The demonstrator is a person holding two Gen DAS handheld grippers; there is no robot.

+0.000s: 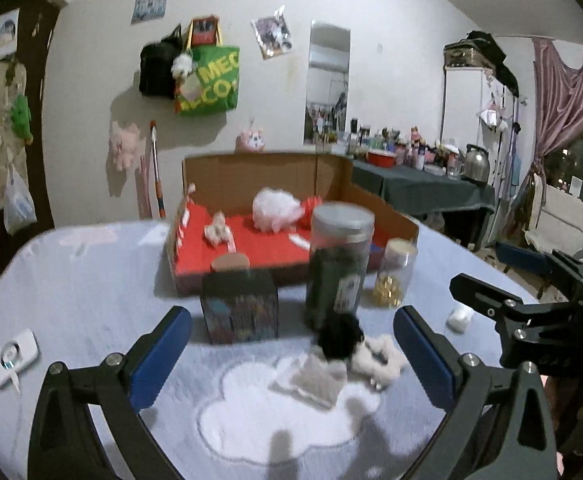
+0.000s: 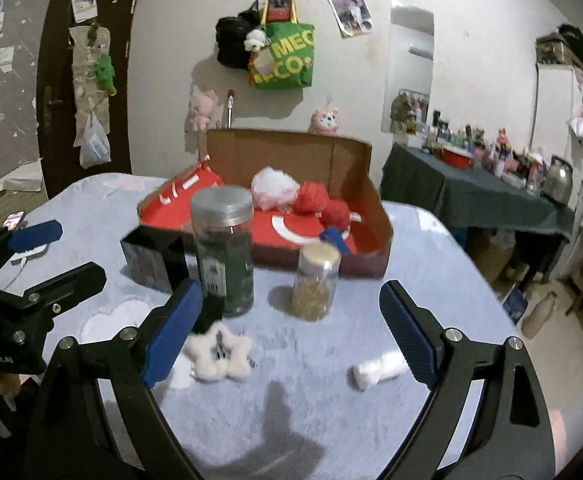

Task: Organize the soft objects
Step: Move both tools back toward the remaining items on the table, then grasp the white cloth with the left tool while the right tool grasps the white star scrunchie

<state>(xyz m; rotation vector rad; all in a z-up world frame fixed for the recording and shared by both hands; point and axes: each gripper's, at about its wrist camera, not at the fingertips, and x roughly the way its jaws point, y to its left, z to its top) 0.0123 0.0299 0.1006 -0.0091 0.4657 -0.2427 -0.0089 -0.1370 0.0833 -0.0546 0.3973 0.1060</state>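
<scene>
Pale blue cloth covers the bench [image 2: 331, 400]. Both hand-held grippers, left [image 1: 291, 360] and right [image 2: 291, 336], gape released, empty. A fluffy white star-shaped clip [image 2: 219, 354] lies just beside the right one's left finger, seemingly nearer it; the red-lined cardboard box [image 2: 375, 216] sits beyond.

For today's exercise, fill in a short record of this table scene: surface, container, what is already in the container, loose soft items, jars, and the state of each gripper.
surface: table with pale blue cloth
container: cardboard box, red lining
in box: white pompom, red pompoms
loose soft items: white fluffy star, black pompom, small white roll
jars: tall dark jar, small jar
left hand-held gripper: open, empty
right hand-held gripper: open, empty
</scene>
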